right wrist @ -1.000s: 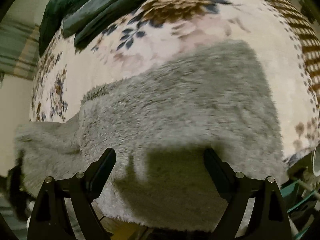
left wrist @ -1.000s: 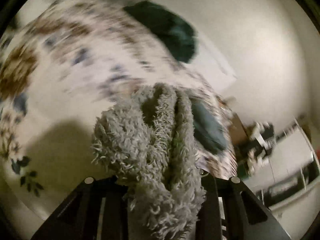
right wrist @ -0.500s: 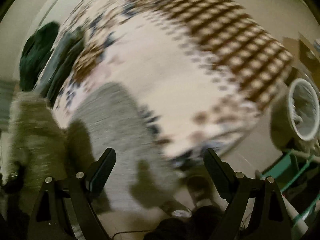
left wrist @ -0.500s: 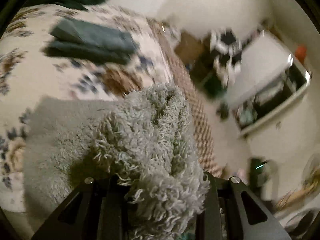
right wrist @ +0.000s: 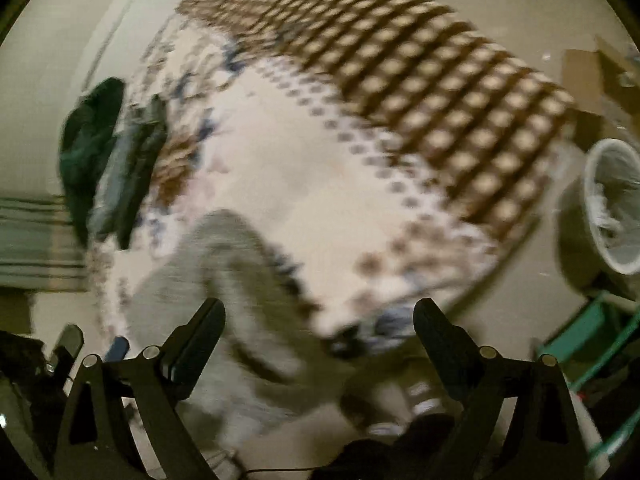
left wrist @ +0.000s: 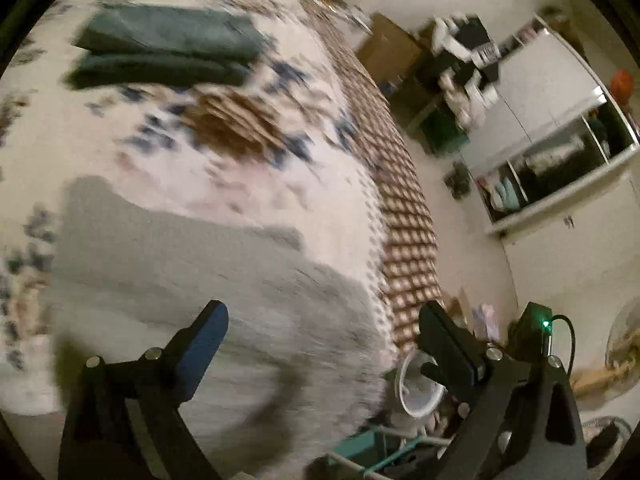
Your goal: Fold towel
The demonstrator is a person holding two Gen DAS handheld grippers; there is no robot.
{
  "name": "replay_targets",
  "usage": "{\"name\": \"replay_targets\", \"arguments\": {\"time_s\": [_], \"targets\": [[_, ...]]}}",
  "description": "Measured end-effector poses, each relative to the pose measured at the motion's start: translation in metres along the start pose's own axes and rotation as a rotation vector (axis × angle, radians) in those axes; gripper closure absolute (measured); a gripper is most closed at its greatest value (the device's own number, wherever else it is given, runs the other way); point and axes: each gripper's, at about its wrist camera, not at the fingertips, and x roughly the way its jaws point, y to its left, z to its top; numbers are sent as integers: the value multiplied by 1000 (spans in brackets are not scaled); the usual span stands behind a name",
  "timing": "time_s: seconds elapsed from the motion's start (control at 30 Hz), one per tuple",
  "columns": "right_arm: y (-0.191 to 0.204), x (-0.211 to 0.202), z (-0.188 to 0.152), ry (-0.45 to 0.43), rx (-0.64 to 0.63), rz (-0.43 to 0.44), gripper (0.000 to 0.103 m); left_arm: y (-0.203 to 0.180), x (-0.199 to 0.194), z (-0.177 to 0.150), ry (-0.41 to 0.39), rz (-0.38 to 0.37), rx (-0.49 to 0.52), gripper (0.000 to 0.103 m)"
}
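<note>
Jaws apart, grey towel [left wrist: 208, 280] seemingly flat.

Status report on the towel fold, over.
Left gripper open, empty. Right gripper open, empty. Grey towel lying on floral bedspread, near its edge. Nothing in the way.

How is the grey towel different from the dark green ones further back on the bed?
The grey towel is pale and lies spread out in a broad sheet near the bed's edge; the dark green towels are much darker and folded into a compact stack further back. Both rest on the flowered bedspread, and neither is held by a gripper.
</note>
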Motion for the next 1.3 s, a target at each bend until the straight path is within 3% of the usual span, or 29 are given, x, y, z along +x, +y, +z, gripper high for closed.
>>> {"name": "replay_targets", "arguments": {"time_s": [0.17,0.27,0.3,0.33,0.37,0.43,0.5,0.6,0.67,0.73,0.8,0.97,1.07,1.13,1.17,1.2,1.3], "targets": [[50,44,9,129,-113,144,2,91,-23,18,-9,216,-119,6],[64,85,10,248,-110,130,3,137,-11,22,29,289,-175,6],[68,95,10,267,-119,101,11,151,-3,23,52,296,-190,6],[73,100,10,263,-131,104,28,159,2,23,69,295,-203,6],[79,99,10,241,-149,99,60,164,6,26,74,291,-211,6],[96,86,12,157,-222,84,70,167,11,31,74,272,-211,6],[109,66,12,73,-281,103,74,168,16,37,63,248,-219,6],[120,47,22,-25,-353,53,74,169,30,46,72,221,-221,6],[113,57,34,-8,-340,4,74,169,40,47,95,204,-230,6],[95,82,45,112,-246,-19,65,169,47,48,105,203,-237,6],[82,87,48,168,-178,-49,42,171,50,47,118,191,-252,6],[42,53,31,125,-24,62,28,175,46,44,107,169,-270,6],[12,66,10,211,122,100,26,176,46,42,109,158,-279,6],[-4,76,-4,242,206,148,36,176,46,41,110,160,-272,6],[-5,74,-10,224,215,170,66,176,45,41,112,164,-267,6],[-4,67,-15,202,195,171,85,176,45,41,112,163,-265,6],[2,39,-25,160,156,133,87,173,44,41,119,164,-243,6]]}}
